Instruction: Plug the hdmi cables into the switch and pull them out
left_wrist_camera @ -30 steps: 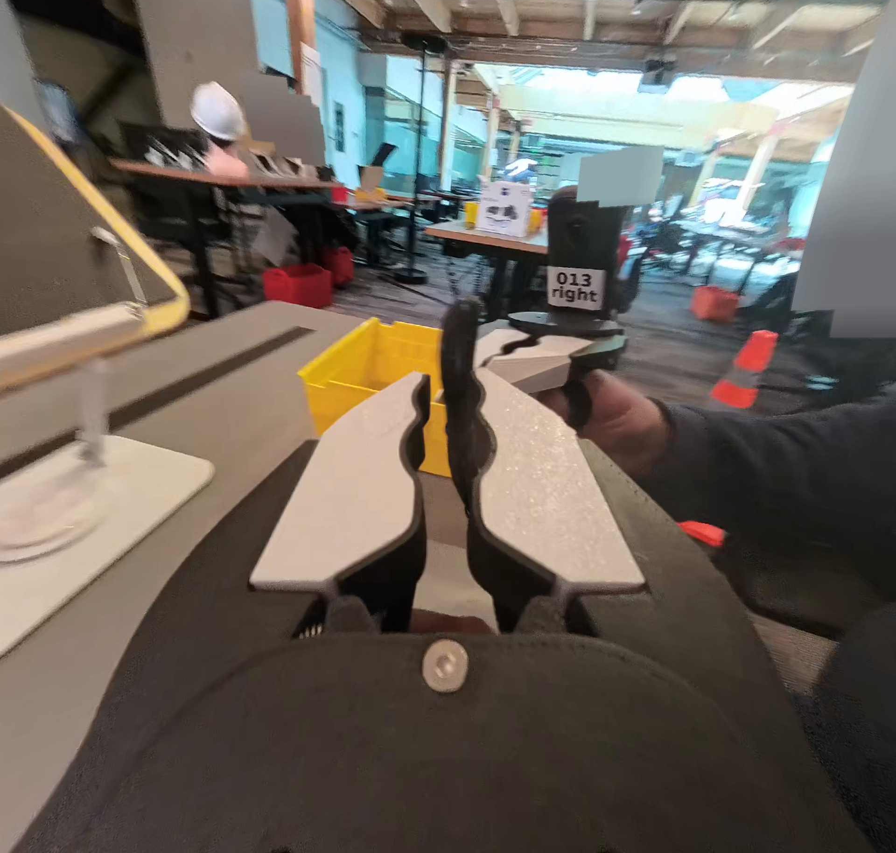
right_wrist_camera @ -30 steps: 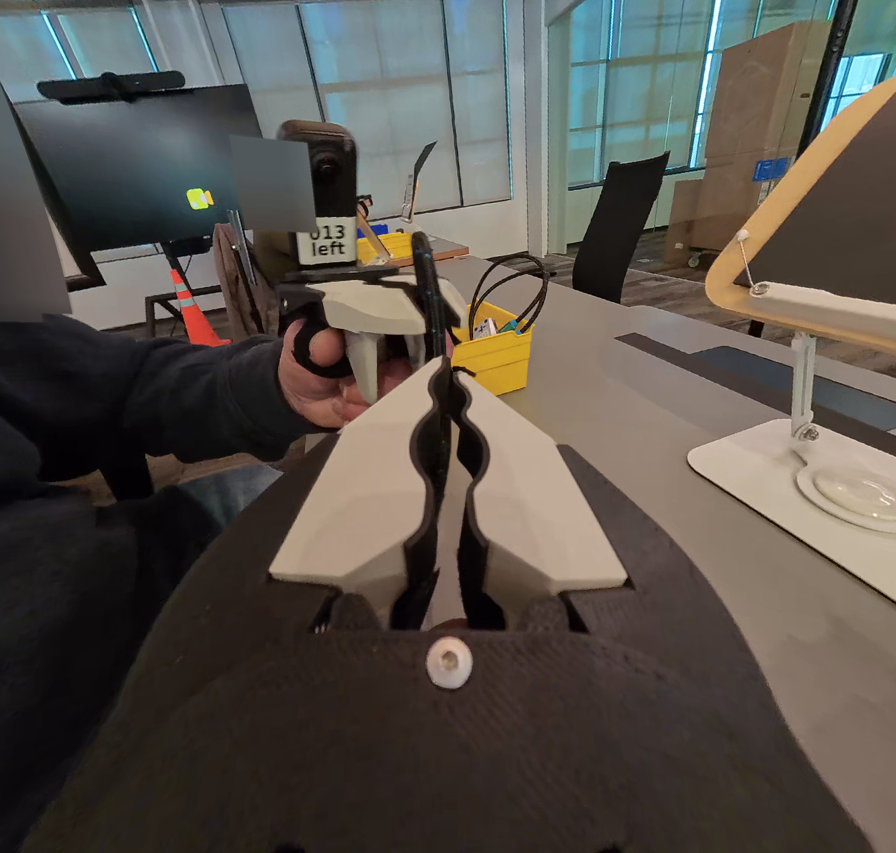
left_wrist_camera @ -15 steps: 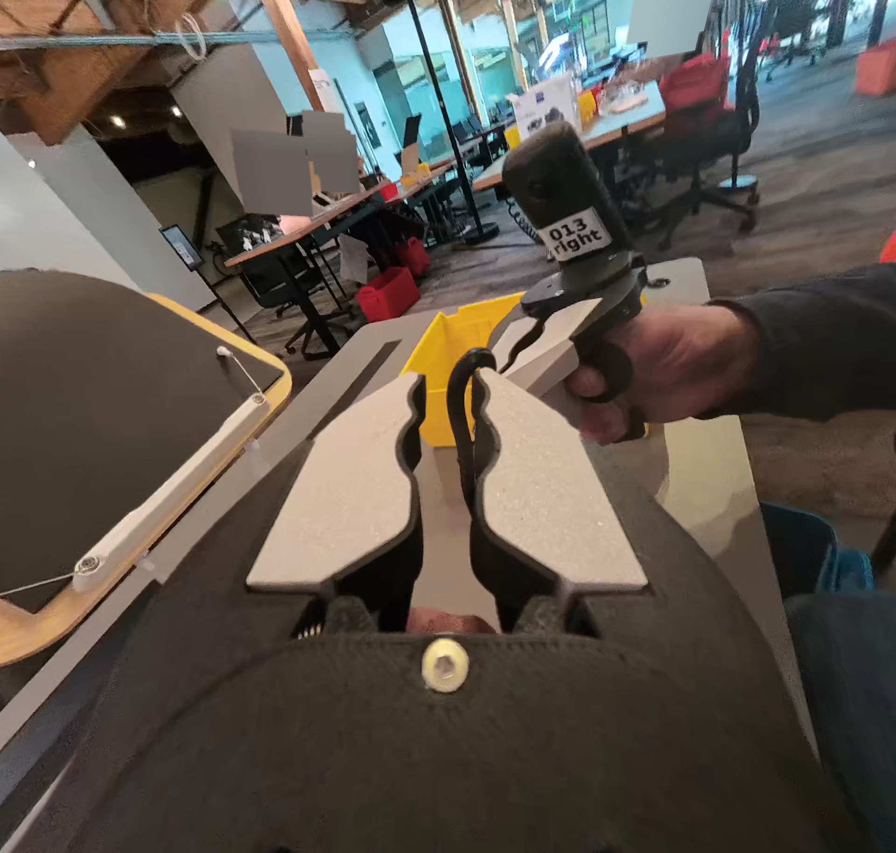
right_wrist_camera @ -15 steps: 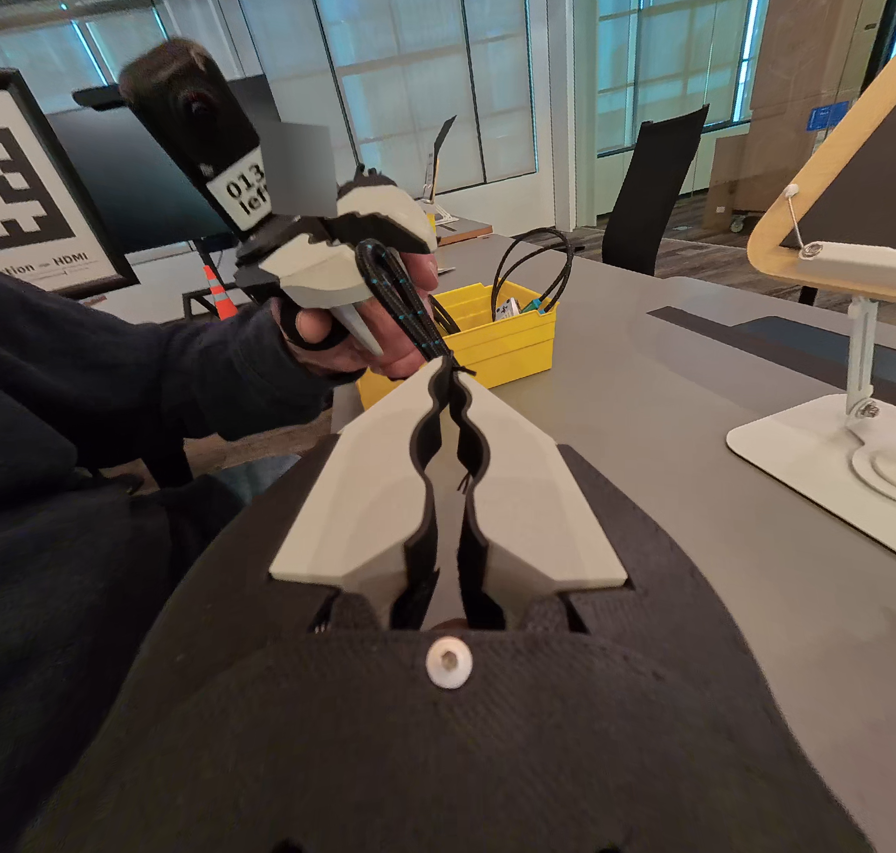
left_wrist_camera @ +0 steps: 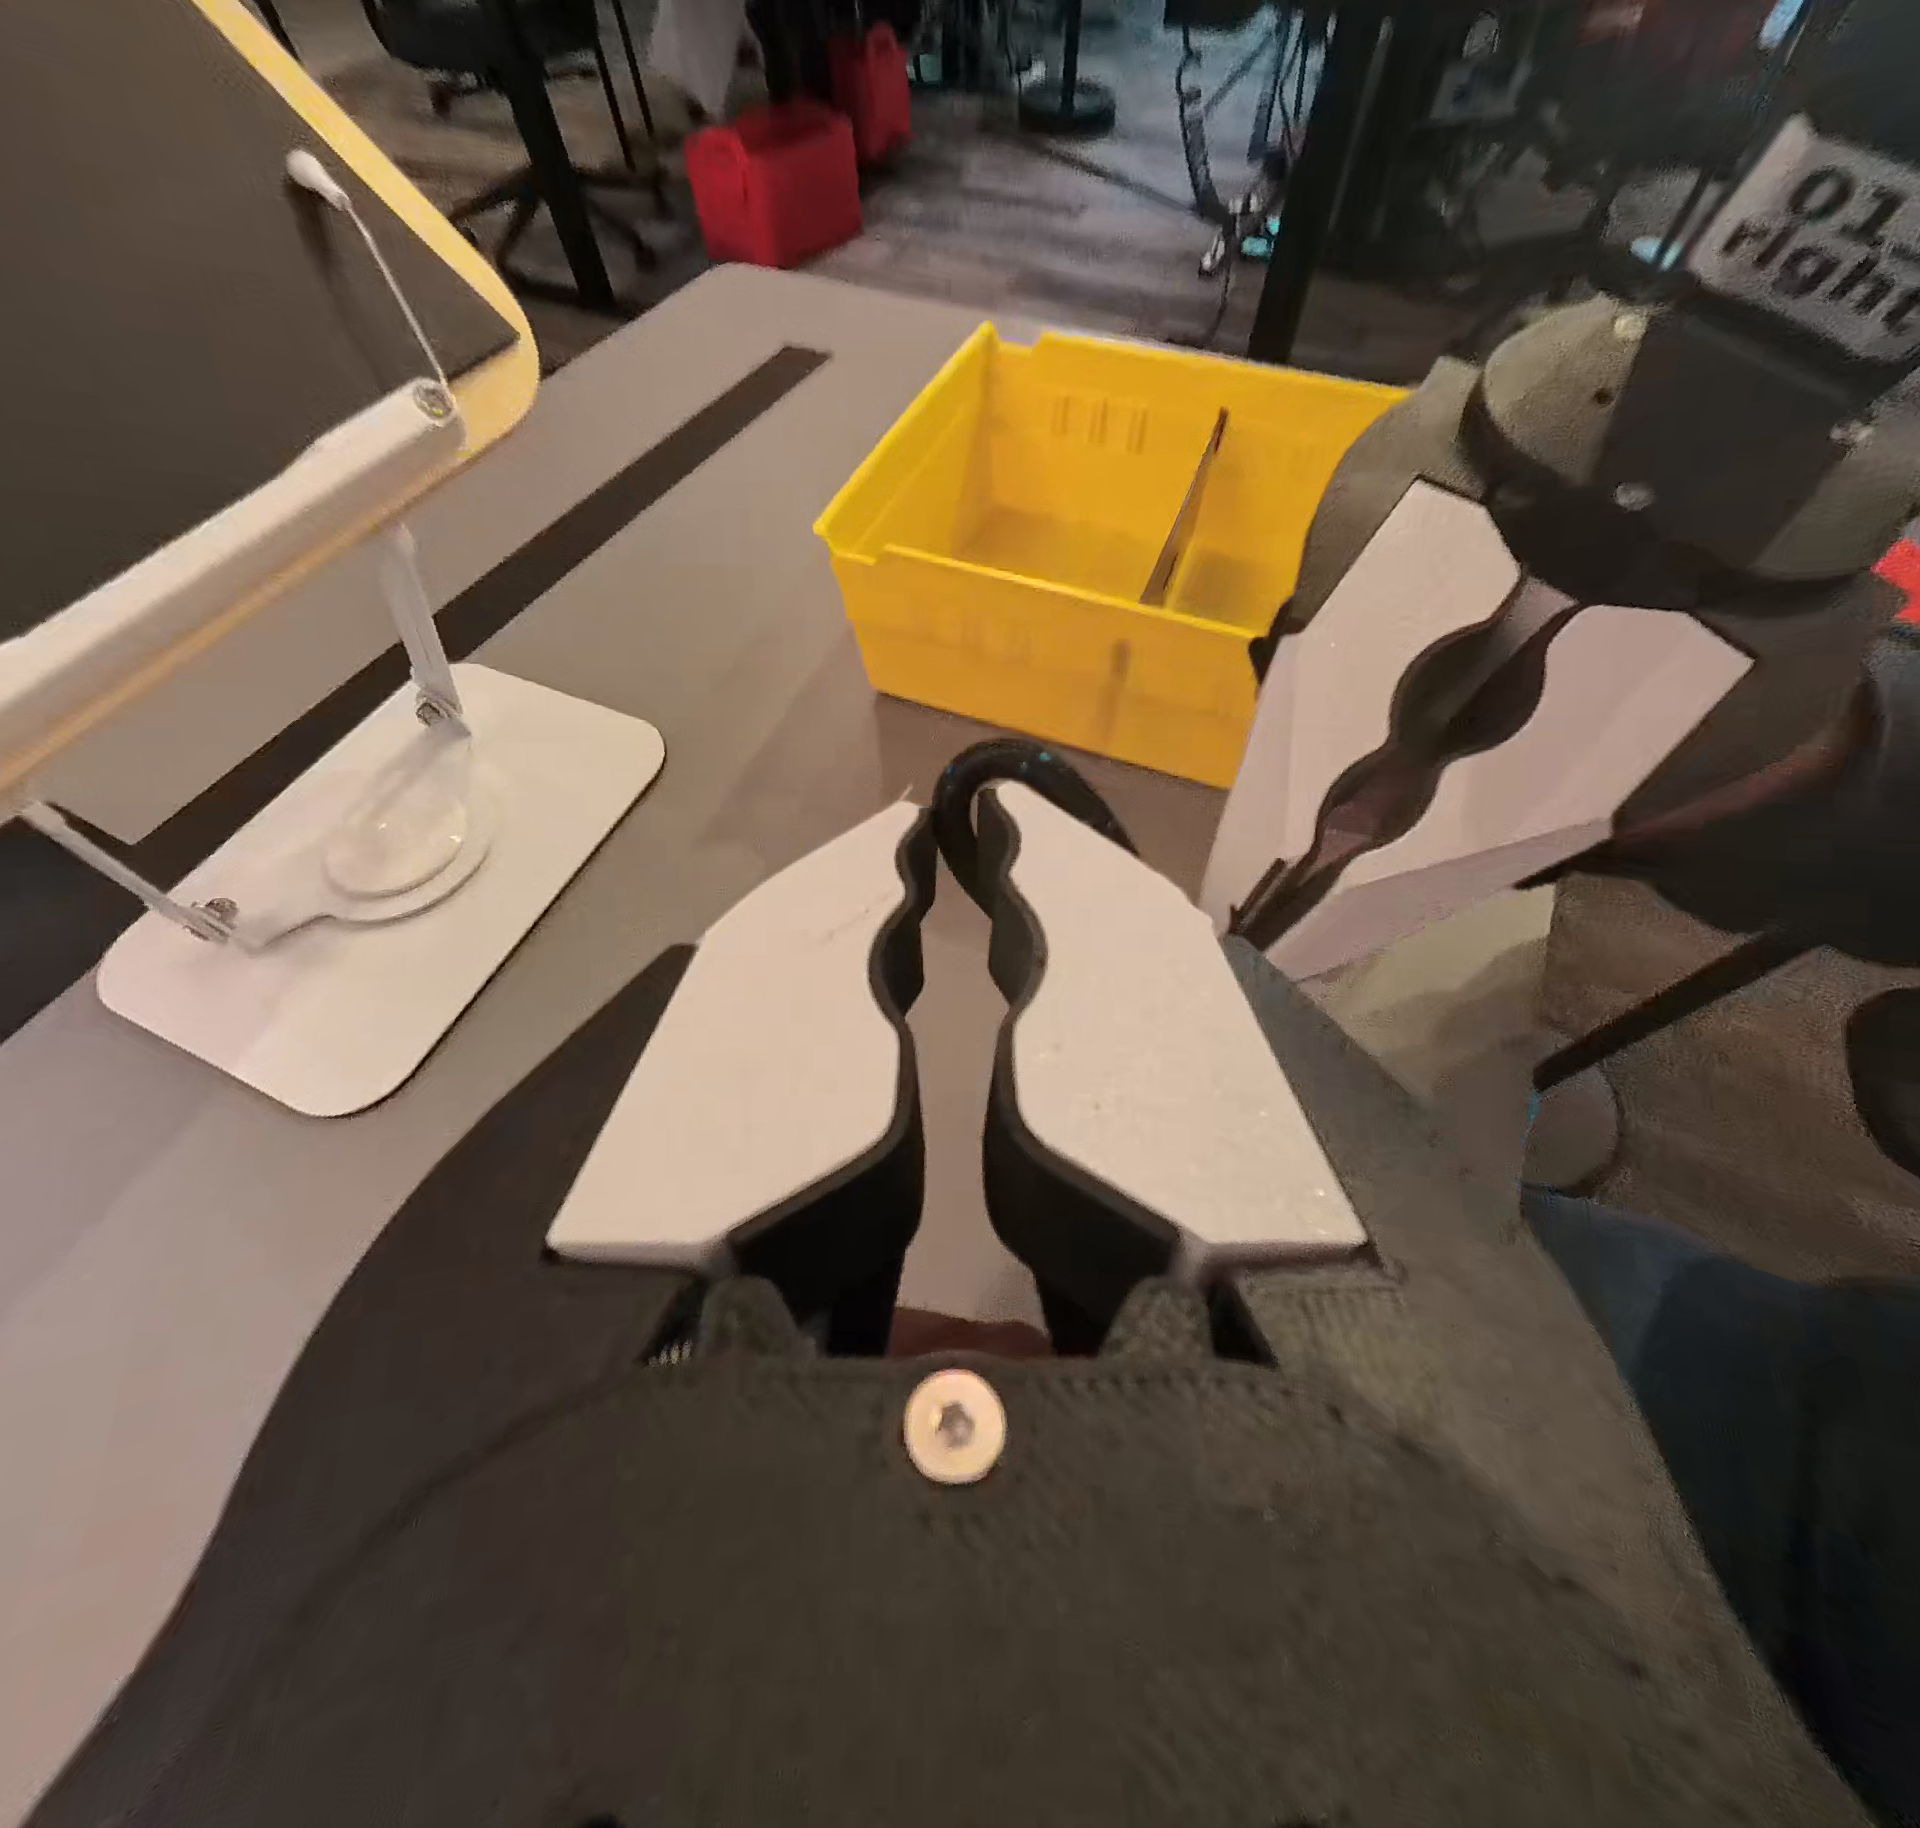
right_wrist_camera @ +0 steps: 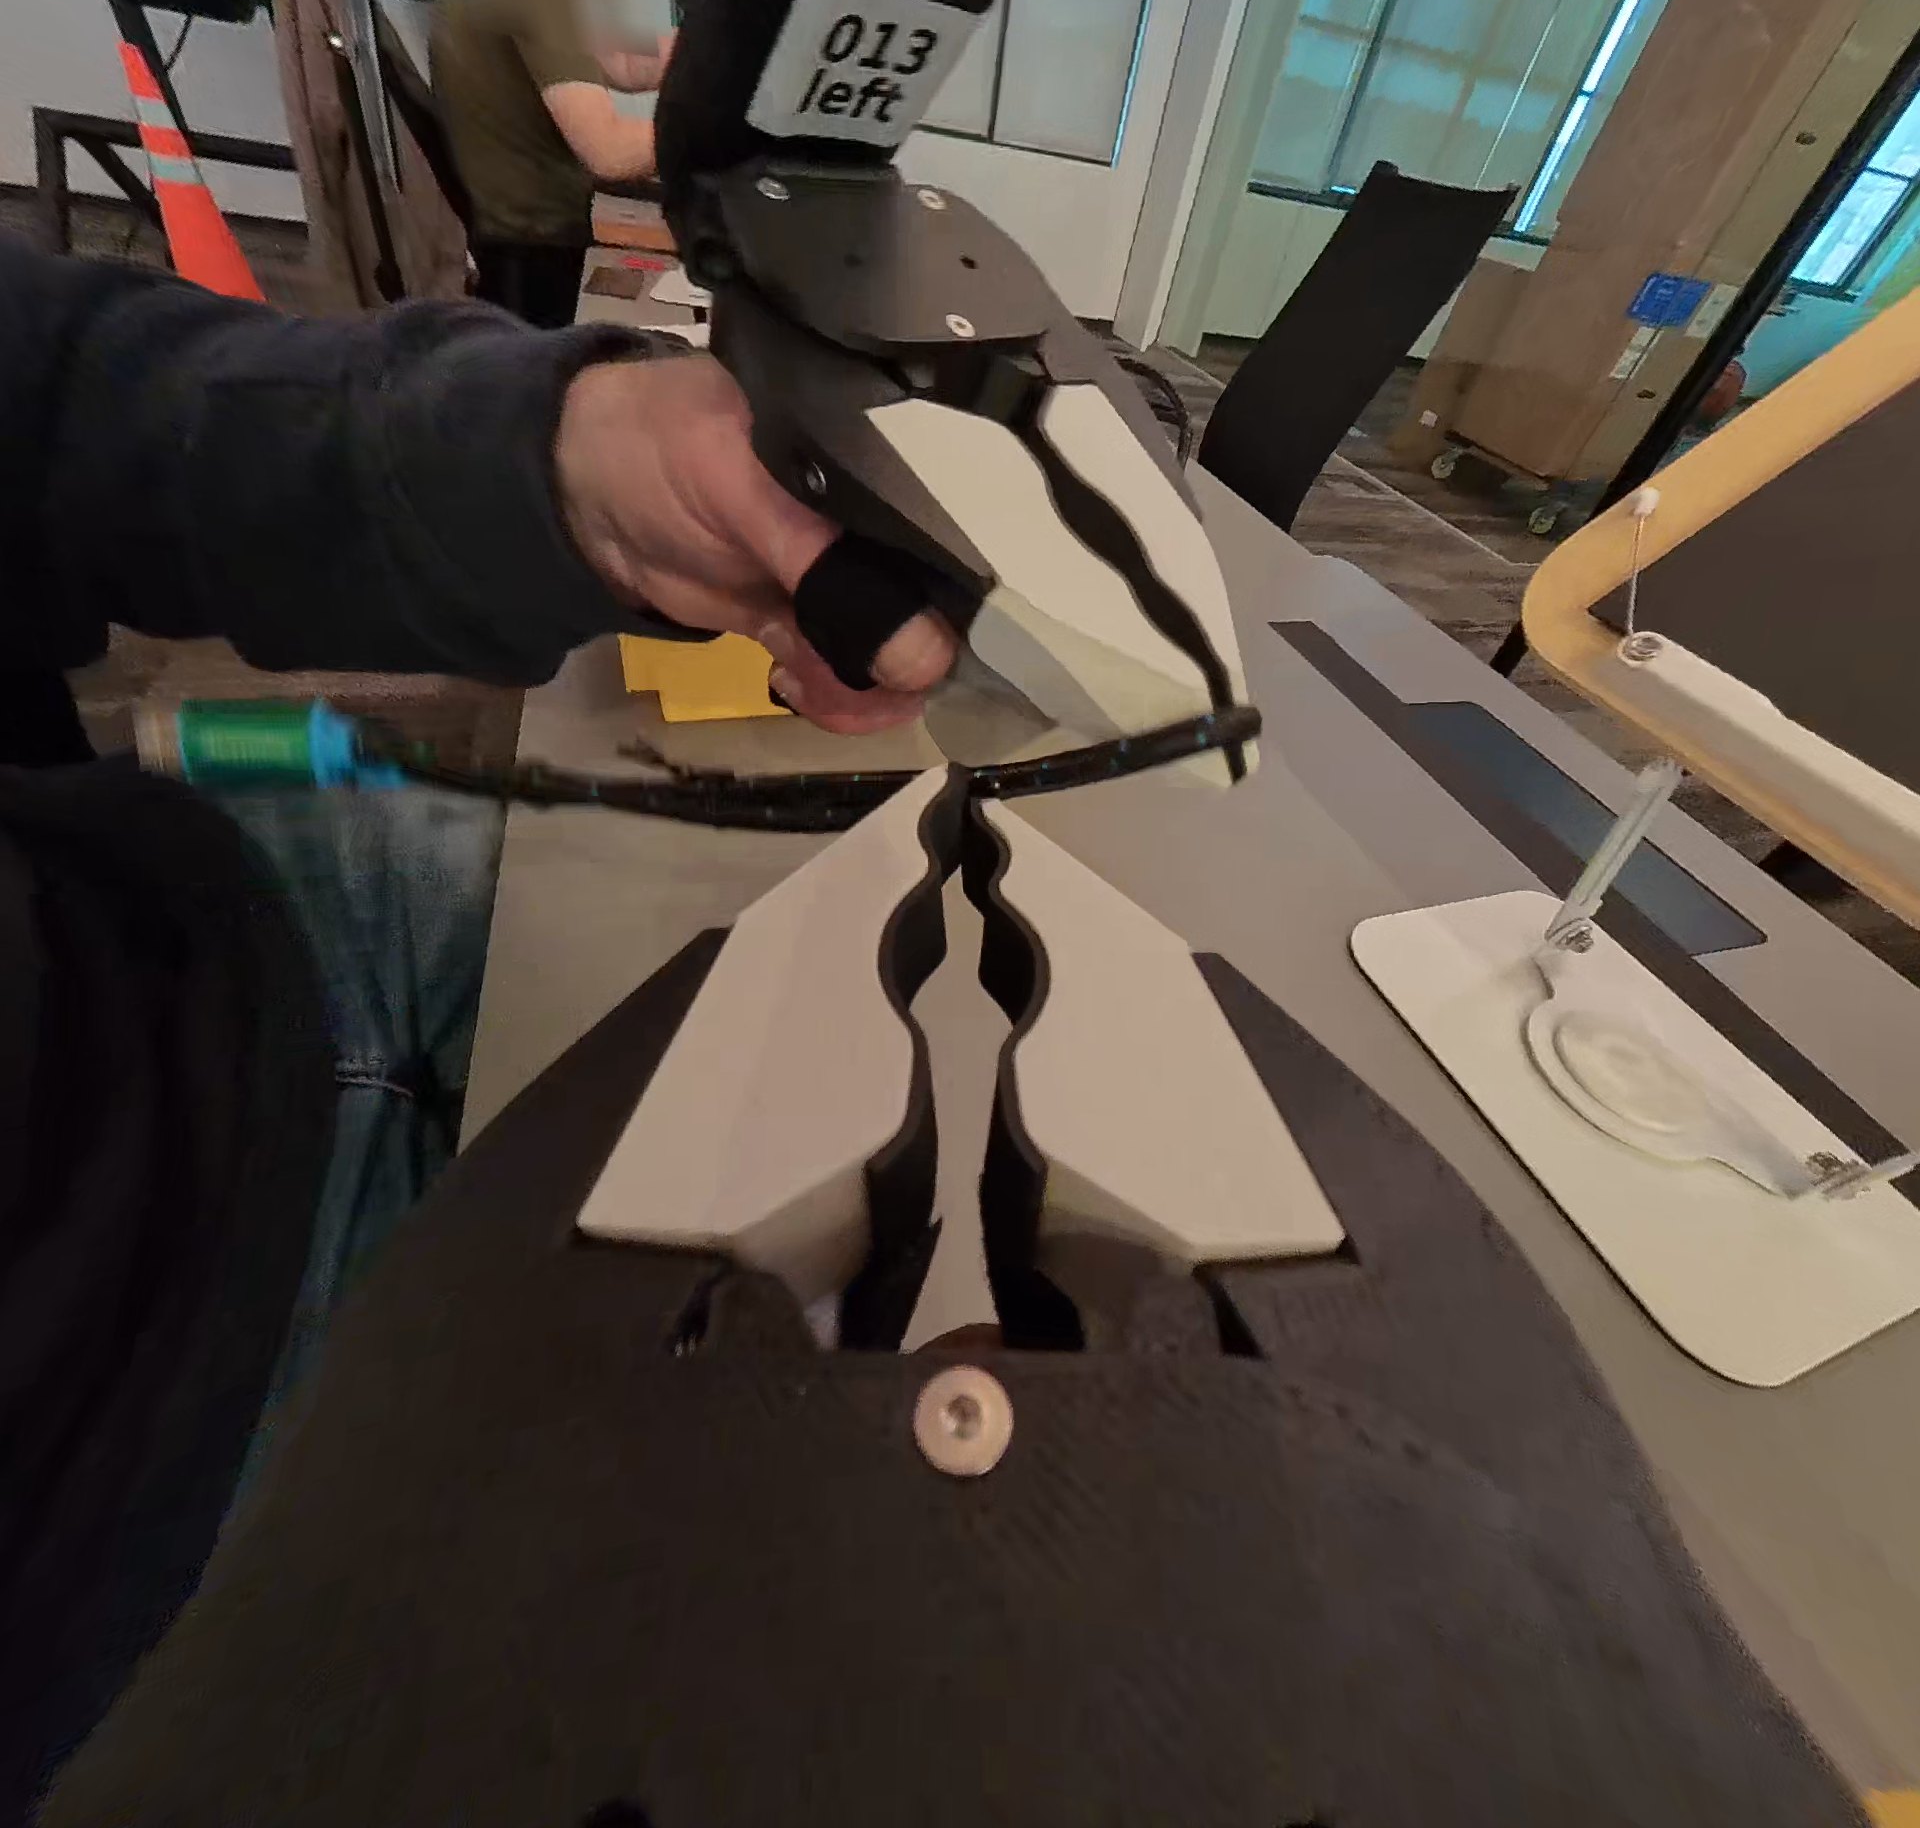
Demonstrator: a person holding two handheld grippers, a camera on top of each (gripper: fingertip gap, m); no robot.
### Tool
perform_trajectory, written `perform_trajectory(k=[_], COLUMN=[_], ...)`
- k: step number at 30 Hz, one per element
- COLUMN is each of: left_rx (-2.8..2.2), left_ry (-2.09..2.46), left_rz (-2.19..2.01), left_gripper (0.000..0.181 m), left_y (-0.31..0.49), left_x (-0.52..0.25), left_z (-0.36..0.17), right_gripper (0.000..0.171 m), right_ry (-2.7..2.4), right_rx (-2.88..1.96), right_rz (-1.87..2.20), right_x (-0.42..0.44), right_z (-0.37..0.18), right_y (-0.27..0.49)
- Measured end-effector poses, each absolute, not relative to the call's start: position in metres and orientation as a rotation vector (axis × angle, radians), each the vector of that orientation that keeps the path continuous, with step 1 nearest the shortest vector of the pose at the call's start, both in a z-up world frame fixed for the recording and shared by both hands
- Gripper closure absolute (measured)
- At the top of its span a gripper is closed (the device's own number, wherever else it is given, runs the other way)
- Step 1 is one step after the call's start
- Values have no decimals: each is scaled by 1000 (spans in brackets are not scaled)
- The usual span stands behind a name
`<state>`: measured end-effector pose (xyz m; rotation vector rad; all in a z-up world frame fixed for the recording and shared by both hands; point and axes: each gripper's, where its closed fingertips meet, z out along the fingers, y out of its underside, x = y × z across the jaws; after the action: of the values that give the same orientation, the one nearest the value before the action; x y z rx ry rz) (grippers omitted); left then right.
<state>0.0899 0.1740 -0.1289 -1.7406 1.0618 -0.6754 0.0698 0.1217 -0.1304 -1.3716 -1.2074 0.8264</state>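
Observation:
A black braided HDMI cable (right_wrist_camera: 727, 796) hangs in the air between both grippers, above the grey table (left_wrist_camera: 675, 635). My right gripper (right_wrist_camera: 961, 791) is shut on it at the fingertips. My left gripper (right_wrist_camera: 1231, 744) pinches the cable's other stretch just beyond, tilted down. The cable's green and blue connector (right_wrist_camera: 260, 744) sticks out to the left, blurred. In the left wrist view my left gripper (left_wrist_camera: 961, 812) is shut on a loop of the cable (left_wrist_camera: 1039, 776), with the right gripper (left_wrist_camera: 1262, 911) close on its right. No switch is in view.
A yellow divided bin (left_wrist_camera: 1039, 583) stands on the table just past the grippers. A tilted dark board (left_wrist_camera: 156, 272) on a white stand base (left_wrist_camera: 364, 947) is at the left, and shows on the right in the right wrist view (right_wrist_camera: 1662, 1207). A chair (right_wrist_camera: 1351, 324) stands at the far edge. One gripper's finger ends stand about 5 centimetres off the other's.
Both grippers have tipped down toward the table and drawn closer. The cable, held upright before, now runs sideways between them, and its connector end has come into view.

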Motion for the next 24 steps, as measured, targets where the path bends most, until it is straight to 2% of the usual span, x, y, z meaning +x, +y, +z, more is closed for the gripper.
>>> perform_trajectory(k=[11,18,24], left_rx=[-1962,-2106,-2076], left_ry=[1479,1861,1860], left_rz=[-614,-881,-1267], left_gripper=[174,173,172], left_y=[167,126,93], left_x=[101,88,92], left_z=[-162,-194,-202], right_gripper=[171,171,171], right_ry=[-1253,-1272,-1174], right_rx=[-1282,-1221,-1195], right_rz=[913,1041,1276], right_x=[75,65,61], right_z=[-135,-140,-139], right_y=[116,94,80])
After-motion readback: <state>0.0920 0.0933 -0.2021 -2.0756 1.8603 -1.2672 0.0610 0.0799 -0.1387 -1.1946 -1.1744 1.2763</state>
